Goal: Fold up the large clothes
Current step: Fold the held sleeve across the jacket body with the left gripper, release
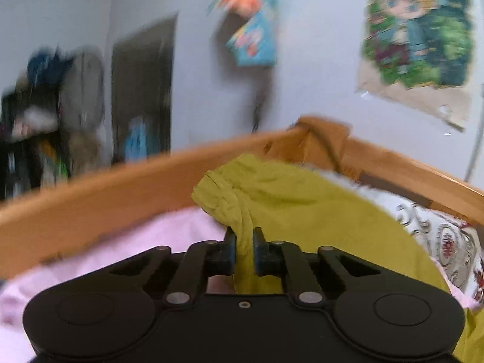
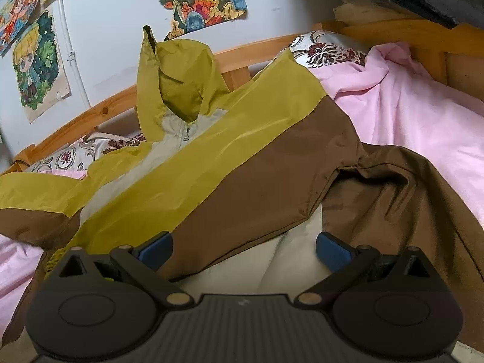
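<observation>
A large hooded jacket (image 2: 230, 163) in olive yellow, brown and pale grey lies spread on a bed with a pink sheet (image 2: 408, 112). Its hood stands up against the wooden bed rail. One brown sleeve is folded across the body. My right gripper (image 2: 243, 249) is open, its blue-padded fingers (image 2: 155, 249) low over the brown sleeve and the pale lining. My left gripper (image 1: 244, 249) is shut on a bunched fold of the jacket's olive fabric (image 1: 272, 199) and holds it above the pink sheet (image 1: 169, 236). This view is blurred by motion.
A wooden bed rail (image 1: 121, 187) curves round the mattress, also in the right wrist view (image 2: 99, 112). Patterned pillows (image 2: 326, 48) lie along the rail. Cartoon posters (image 2: 36, 66) hang on the white wall. A dark doorway (image 1: 142, 90) and cluttered shelves (image 1: 33, 121) stand beyond the bed.
</observation>
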Tool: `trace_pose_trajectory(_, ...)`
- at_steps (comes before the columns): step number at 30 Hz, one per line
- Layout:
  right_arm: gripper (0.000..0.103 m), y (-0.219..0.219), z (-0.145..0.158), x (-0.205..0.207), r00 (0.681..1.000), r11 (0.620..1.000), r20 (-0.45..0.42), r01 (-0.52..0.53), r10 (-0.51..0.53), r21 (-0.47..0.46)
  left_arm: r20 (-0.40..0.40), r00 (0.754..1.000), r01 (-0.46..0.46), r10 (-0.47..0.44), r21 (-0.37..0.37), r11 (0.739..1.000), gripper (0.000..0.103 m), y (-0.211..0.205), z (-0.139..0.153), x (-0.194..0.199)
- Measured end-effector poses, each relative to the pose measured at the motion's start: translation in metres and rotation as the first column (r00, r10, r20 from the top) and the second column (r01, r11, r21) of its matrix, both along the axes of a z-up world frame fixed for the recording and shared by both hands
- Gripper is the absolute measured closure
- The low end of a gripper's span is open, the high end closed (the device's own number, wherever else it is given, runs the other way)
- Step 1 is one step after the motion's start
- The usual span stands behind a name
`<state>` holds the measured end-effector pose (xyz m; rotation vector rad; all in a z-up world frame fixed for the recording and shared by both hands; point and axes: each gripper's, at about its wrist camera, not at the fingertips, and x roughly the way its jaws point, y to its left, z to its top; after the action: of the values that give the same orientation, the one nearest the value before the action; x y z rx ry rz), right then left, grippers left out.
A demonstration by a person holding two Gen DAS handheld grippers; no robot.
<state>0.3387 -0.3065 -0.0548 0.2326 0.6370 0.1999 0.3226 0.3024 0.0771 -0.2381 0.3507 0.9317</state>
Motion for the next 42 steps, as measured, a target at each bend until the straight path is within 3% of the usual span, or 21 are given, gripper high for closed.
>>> trace_pose_trajectory(4, 0.0, -0.002, 0.002, -0.003, 1.0, 1.0, 0.001, -0.001, 0.001, -0.002, 0.068, 0.991, 0.108, -0.118, 0.134, 0.985, 0.099, -0.043, 0.027, 0.003)
trace_pose_trajectory(8, 0.0, -0.004, 0.006, -0.008, 1.0, 1.0, 0.015, -0.007, 0.007, -0.011, 0.115, 0.952, 0.248, -0.284, 0.258, 0.934, 0.1, -0.098, 0.055, 0.008)
trace_pose_trajectory(12, 0.0, -0.01, 0.012, -0.017, 1.0, 1.0, 0.03, -0.005, 0.005, 0.001, 0.145, 0.872, 0.4, -0.468, 0.341, 0.851, 0.1, -0.161, 0.074, 0.013)
trace_pose_trajectory(17, 0.0, -0.022, 0.019, -0.03, 0.998, 1.0, 0.069, -0.004, 0.006, -0.025, 0.143, 0.736, 0.575, -0.661, 0.383, 0.723, 0.1, -0.244, 0.069, 0.019)
trace_pose_trajectory(22, 0.0, -0.039, 0.026, -0.039, 0.996, 0.999, 0.088, 0.029, -0.027, -0.023, 0.125, 0.611, 0.715, -0.782, 0.336, 0.613, 0.1, -0.316, 0.037, 0.035)
trace_pose_trajectory(24, 0.0, -0.047, 0.028, -0.041, 0.993, 0.998, 0.101, 0.056, -0.054, -0.024, 0.123, 0.573, 0.747, -0.81, 0.328, 0.578, 0.1, -0.34, 0.018, 0.037)
trace_pose_trajectory(25, 0.0, -0.051, 0.029, -0.042, 0.992, 0.997, 0.106, 0.07, -0.067, -0.024, 0.117, 0.54, 0.776, -0.834, 0.314, 0.547, 0.1, -0.355, 0.006, 0.039)
trace_pose_trajectory(30, 0.0, -0.072, 0.032, -0.045, 0.984, 0.99, 0.128, 0.133, -0.127, -0.042, 0.115, 0.427, 0.882, -0.897, 0.165, 0.442, 0.1, -0.404, -0.046, 0.042)
trace_pose_trajectory(33, 0.0, -0.085, 0.031, -0.044, 0.977, 0.983, 0.132, 0.177, -0.17, -0.048, 0.137, 0.379, 0.919, -0.915, 0.06, 0.389, 0.1, -0.418, -0.074, 0.044)
trace_pose_trajectory(38, 0.0, -0.097, 0.032, -0.043, 0.966, 0.973, 0.14, 0.226, -0.219, -0.038, 0.159, 0.332, 0.943, -0.93, -0.068, 0.325, 0.097, -0.419, -0.102, 0.039)
trace_pose_trajectory(41, 0.0, -0.098, 0.031, -0.044, 0.963, 0.972, 0.146, 0.233, -0.226, -0.037, 0.147, 0.313, 0.947, -0.938, -0.116, 0.298, 0.085, -0.415, -0.105, 0.041)
trace_pose_trajectory(42, 0.0, -0.097, 0.031, -0.044, 0.963, 0.972, 0.148, 0.233, -0.225, -0.038, 0.141, 0.307, 0.949, -0.941, -0.126, 0.29, 0.077, -0.413, -0.104, 0.04)
